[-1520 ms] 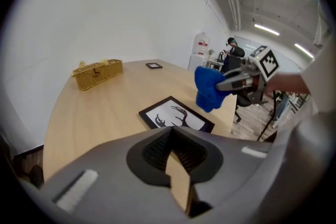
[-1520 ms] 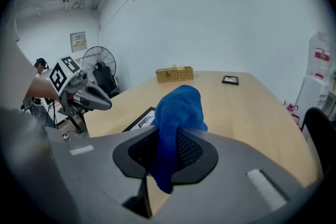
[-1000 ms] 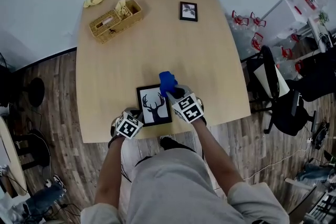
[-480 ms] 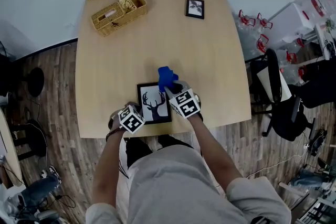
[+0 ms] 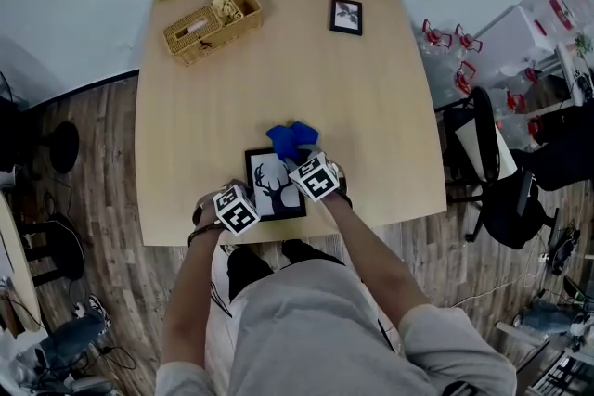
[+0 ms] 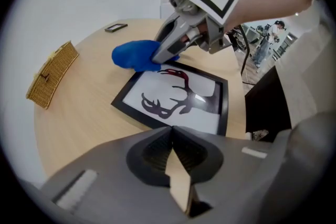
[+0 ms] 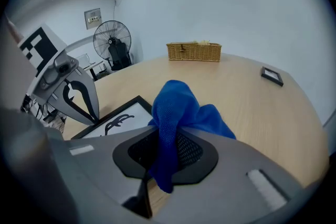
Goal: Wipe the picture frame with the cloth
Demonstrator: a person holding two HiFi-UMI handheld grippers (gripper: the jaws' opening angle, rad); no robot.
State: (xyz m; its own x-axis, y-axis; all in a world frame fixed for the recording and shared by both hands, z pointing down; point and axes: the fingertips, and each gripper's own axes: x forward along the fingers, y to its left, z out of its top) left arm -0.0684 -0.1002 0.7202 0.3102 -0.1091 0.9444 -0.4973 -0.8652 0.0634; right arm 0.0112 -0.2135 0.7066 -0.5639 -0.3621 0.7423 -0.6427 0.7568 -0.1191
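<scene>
Left claw [image 6: 171, 132]: jaws pressed together, nothing held, by near-left corner of picture frame [image 5: 276, 185]. Right claw [image 7: 160, 152]: clamped on blue cloth [image 7: 181, 107], bunched at frame's far edge. Light wood table [image 5: 371, 107]; wicker basket [image 5: 212, 25], small frame [image 5: 346, 16] at far side. Plank floor [image 5: 93, 162], office chair [image 5: 501, 172] right.

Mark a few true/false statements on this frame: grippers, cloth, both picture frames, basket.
1. The right gripper has its jaws shut on the blue cloth. True.
2. The left gripper grips the deer picture frame. False: its jaws are together with nothing between them.
3. The deer picture frame stands upright. False: it lies flat on the table.
4. A smaller frame lies at the table's far right. True.
5. The wicker basket sits at the near edge. False: it is at the far left corner.
</scene>
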